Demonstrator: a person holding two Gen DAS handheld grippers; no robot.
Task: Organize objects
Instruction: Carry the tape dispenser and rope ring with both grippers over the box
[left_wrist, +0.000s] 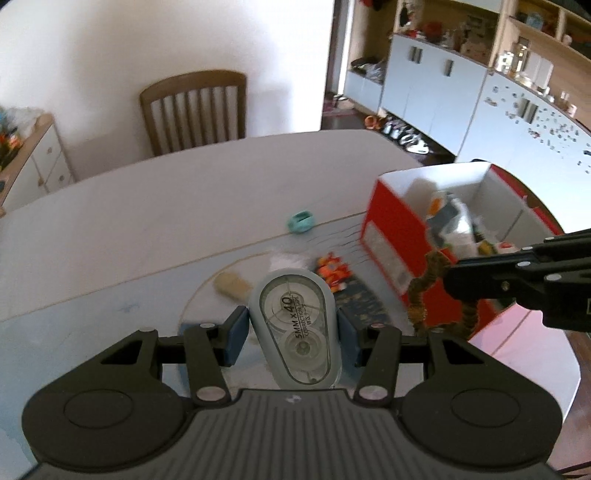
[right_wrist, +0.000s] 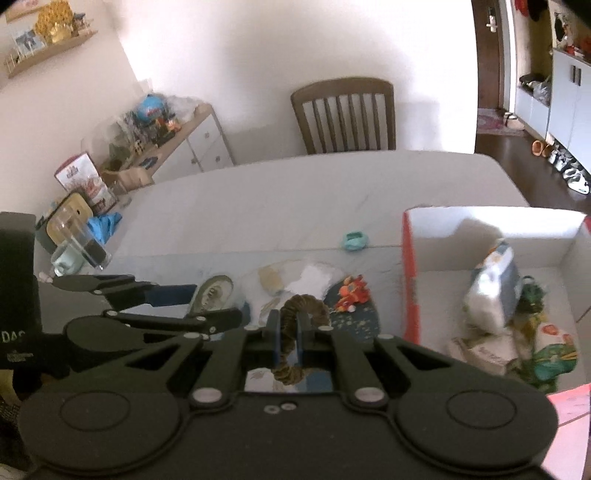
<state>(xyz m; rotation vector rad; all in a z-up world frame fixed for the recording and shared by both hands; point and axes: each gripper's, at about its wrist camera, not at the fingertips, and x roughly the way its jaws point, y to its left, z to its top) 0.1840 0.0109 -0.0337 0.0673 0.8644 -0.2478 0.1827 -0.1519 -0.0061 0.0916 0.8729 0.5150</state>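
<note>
The left gripper (left_wrist: 293, 330), low in the centre of its frame, clamped a grey correction tape dispenser (left_wrist: 294, 328) between its blue pads (left_wrist: 236, 336). The right gripper (right_wrist: 288, 332), jaws nearly together, pinched a brown twisted hair tie (right_wrist: 303, 306) at lower centre of its own view. Beyond them on the table (left_wrist: 155, 206) lay an orange toy (left_wrist: 332, 271) and a teal object (left_wrist: 301, 221) at mid-frame. The red box (left_wrist: 391, 236) stood at the right, white inside, already holding several items, among them a white packet (right_wrist: 491, 291).
</note>
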